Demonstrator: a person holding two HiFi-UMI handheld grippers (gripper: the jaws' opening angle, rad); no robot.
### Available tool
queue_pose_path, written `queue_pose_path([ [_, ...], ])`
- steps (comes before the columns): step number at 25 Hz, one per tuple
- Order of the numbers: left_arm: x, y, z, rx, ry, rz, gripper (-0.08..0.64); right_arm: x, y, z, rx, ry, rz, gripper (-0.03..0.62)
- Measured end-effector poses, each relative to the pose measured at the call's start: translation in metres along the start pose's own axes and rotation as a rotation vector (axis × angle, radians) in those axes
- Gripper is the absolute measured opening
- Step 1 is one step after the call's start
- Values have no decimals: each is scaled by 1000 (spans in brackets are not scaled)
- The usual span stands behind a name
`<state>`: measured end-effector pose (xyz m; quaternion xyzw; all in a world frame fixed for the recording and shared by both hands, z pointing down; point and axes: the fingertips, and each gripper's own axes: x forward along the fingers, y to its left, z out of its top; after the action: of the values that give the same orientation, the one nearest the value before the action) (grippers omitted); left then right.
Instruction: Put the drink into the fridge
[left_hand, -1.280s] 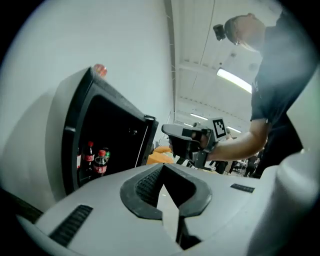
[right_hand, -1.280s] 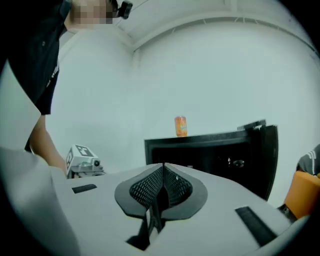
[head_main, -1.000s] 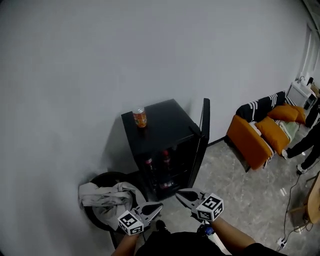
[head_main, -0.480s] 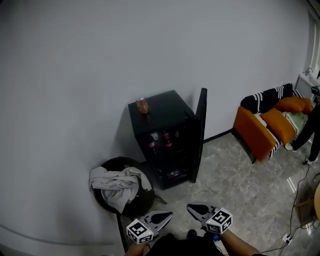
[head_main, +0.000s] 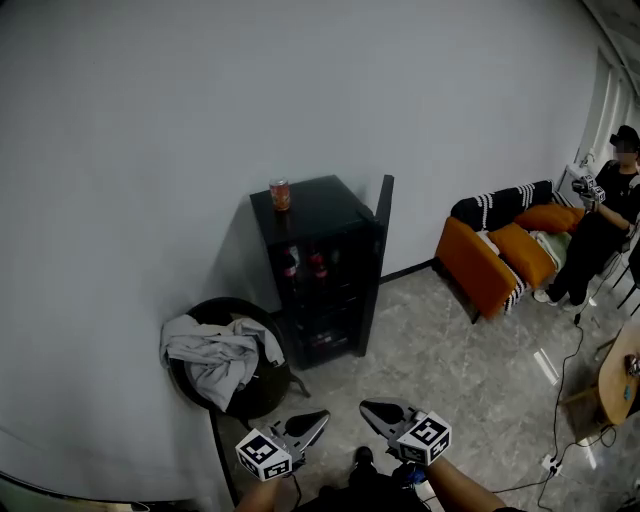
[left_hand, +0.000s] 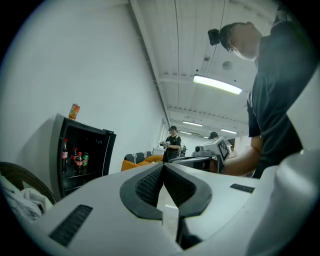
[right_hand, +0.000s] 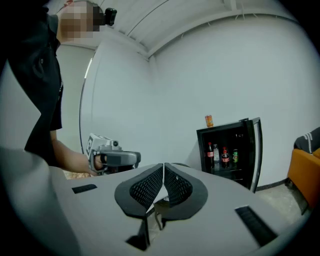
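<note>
Drink first: the small orange can (head_main: 279, 194) stands upright on the flat top of the black mini fridge (head_main: 322, 212), near its left edge, not yet inside. The fridge's door (head_main: 378, 262) hangs wide open to the right, so the shelves, which already carry a few bottles (head_main: 303, 266), are free to take the can. Both tools sit low in the head view, well apart from the fridge. The left gripper (head_main: 318, 417) and the right gripper (head_main: 368, 408) each have their jaws pressed together with nothing between them; this reads as a carrying pose for walking, not reaching. Left of the fridge sits a round black basket (head_main: 265, 390) holding crumpled grey cloths (head_main: 215, 350). Compared with a second ago, the fridge looks farther off, more grey tiled floor (head_main: 450, 350) shows in front of it, and a seated person (head_main: 600, 225) by the orange sofa (head_main: 490, 270) has come into view; the can has not shifted
</note>
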<state>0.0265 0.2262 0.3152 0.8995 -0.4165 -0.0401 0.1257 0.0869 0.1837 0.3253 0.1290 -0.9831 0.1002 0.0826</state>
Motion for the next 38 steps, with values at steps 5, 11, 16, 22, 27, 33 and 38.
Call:
queue_pose_path([
  [5,-58,-21,-41,-82,19,38,9,-10,48,-22,11,-1,-40,25],
  [11,-74,-29,-17,-43,-40,-12,9,-22,40,-15,11,-30,-79,25],
  [16,-76,-54,-1,-21,-34,-76,11,-28,46,14,-4,-90,-61,25],
  [22,-73,-70,-21,-57,7,-132,9,-52,60,-8,2,-62,-48,23],
  [27,-71,-71,-20,-23,42,-162,9,-68,55,-13,-60,-29,-104,23],
  [33,-79,-55,-21,-28,72,-150,9,-79,49,-14,-48,-37,-144,23],
  [38,-67,-65,-29,-39,87,-181,11,-79,45,-19,-52,-24,-167,23],
])
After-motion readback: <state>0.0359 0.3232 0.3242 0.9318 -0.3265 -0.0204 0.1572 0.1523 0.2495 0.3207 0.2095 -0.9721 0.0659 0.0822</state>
